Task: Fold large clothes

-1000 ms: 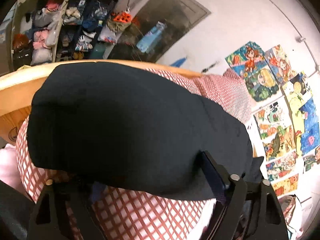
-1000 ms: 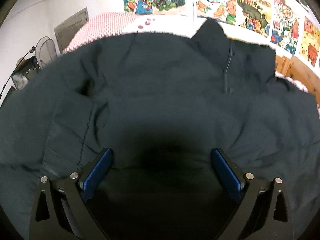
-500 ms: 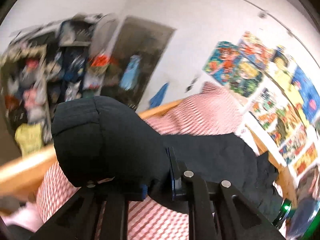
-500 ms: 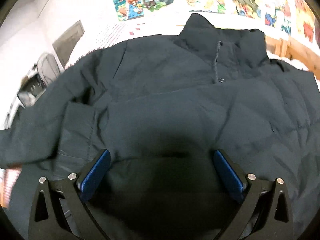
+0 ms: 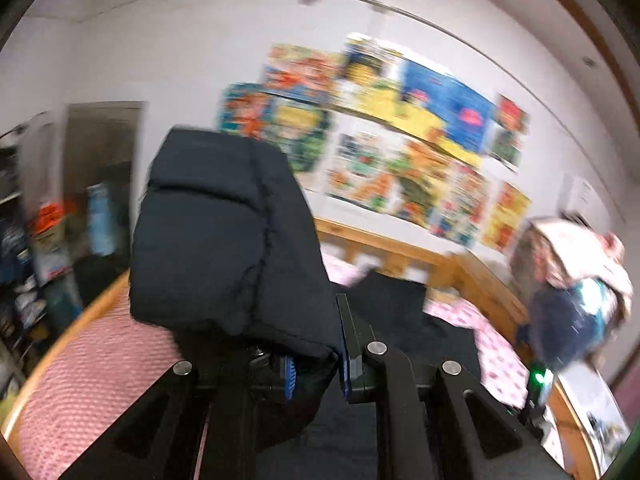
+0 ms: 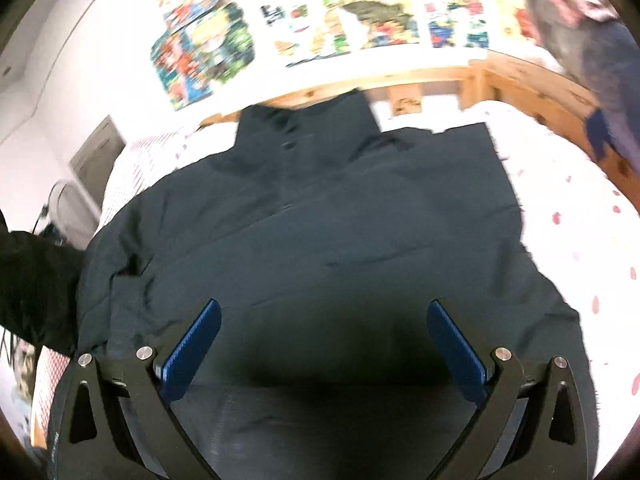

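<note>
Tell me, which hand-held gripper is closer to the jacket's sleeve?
Left. The left hand-held gripper is clamped on the sleeve, lifting it. The right hand-held gripper hangs open over the jacket body, holding nothing.

I am holding my left gripper [image 5: 316, 364] raised, its jaws clamping a thick fold of the dark jacket [image 5: 228, 240]. I am holding my right gripper [image 6: 324, 344] low over the jacket body, its blue pads [image 6: 192, 350] spread wide, gripping nothing.

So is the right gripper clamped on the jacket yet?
No, the right gripper is wide open, its blue pads spread apart above the dark jacket with no fabric between them.
</note>
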Demonstrator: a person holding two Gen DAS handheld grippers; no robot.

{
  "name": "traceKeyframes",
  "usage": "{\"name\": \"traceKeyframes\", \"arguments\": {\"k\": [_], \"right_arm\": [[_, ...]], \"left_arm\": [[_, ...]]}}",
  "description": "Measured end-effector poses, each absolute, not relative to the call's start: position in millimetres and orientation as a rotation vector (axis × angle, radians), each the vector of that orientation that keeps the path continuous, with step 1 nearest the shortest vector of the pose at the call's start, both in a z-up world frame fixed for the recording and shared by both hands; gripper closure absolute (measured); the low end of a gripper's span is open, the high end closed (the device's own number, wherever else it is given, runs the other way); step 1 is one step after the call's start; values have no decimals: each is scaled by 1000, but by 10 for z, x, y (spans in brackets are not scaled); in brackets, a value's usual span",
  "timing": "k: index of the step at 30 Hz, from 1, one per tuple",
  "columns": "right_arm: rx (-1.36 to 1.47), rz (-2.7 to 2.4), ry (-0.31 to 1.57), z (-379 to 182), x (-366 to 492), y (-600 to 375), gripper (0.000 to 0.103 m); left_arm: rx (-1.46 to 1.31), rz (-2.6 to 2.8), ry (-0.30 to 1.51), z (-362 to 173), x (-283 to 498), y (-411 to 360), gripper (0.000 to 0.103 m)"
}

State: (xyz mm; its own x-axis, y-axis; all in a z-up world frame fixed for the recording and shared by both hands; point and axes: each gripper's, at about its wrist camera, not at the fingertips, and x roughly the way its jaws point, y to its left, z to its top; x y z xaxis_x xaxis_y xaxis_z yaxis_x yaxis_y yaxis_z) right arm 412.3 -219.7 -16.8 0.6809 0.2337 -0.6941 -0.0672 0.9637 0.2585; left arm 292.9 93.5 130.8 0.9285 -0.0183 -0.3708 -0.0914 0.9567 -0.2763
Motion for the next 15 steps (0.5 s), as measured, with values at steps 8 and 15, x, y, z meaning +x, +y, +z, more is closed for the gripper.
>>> {"name": "traceKeyframes", "arguments": {"k": [8,15], "right_arm": [[287,49,757,-225,4100,-2944,2],[424,-15,748,-477,4156,-3506,2]], "left_arm": [[-195,-205,504,1072,3421,-124,88],[-155,-319,674,422,3758,-784,88]]}}
